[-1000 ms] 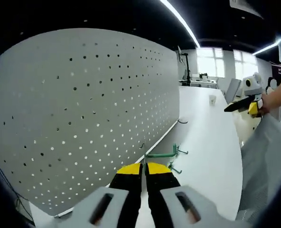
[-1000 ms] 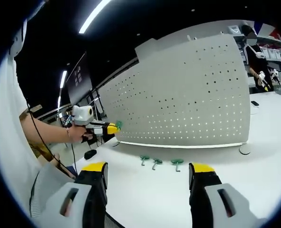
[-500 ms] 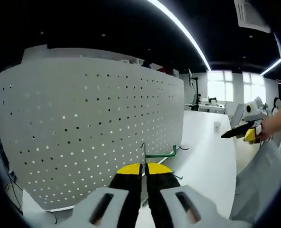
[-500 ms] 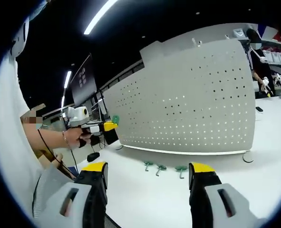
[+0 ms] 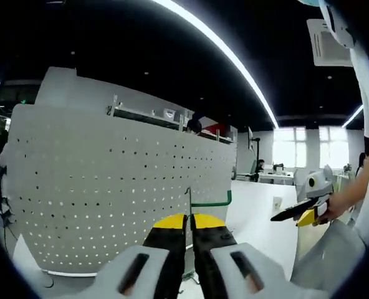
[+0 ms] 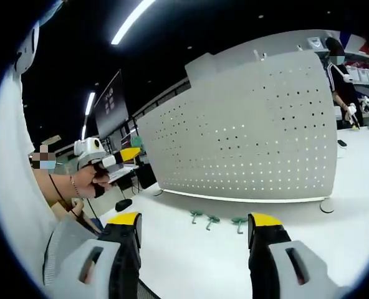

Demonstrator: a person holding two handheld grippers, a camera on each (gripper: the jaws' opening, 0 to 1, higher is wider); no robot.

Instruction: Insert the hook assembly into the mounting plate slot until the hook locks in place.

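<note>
**Left gripper view: hook held up in front of the pegboard**

In the left gripper view we see our left gripper point(image 5: 188, 219) at the near edge, its yellow-tipped jaws pressed together on the green hook assembly point(image 5: 210, 202). The hook's green bar runs to the right from a thin upright wire just above the jaw tips and ends in a short upturned tip. Beyond it stands the mounting plate point(image 5: 110, 187), a tall white perforated panel that rises upright from the white table point(image 5: 259, 215) and spans the left and centre of the scene. We cannot tell whether the hook touches the panel or hangs just short of it. Far to the right, the other gripper comes into this view, held in a hand point(image 5: 334, 202) over the table.

In the right gripper view our right gripper point(image 6: 194, 225) holds nothing, its jaws spread wide apart at the near edge. Past them, three loose green hooks point(image 6: 217, 219) lie in a row on the table, near the foot of the panel. The mounting plate rises behind them across the centre and right. At the left, the left gripper shows with its yellow tip raised, well apart from the panel's left edge. Far to the right, a person point(image 6: 343, 87) stands behind the panel.
</note>
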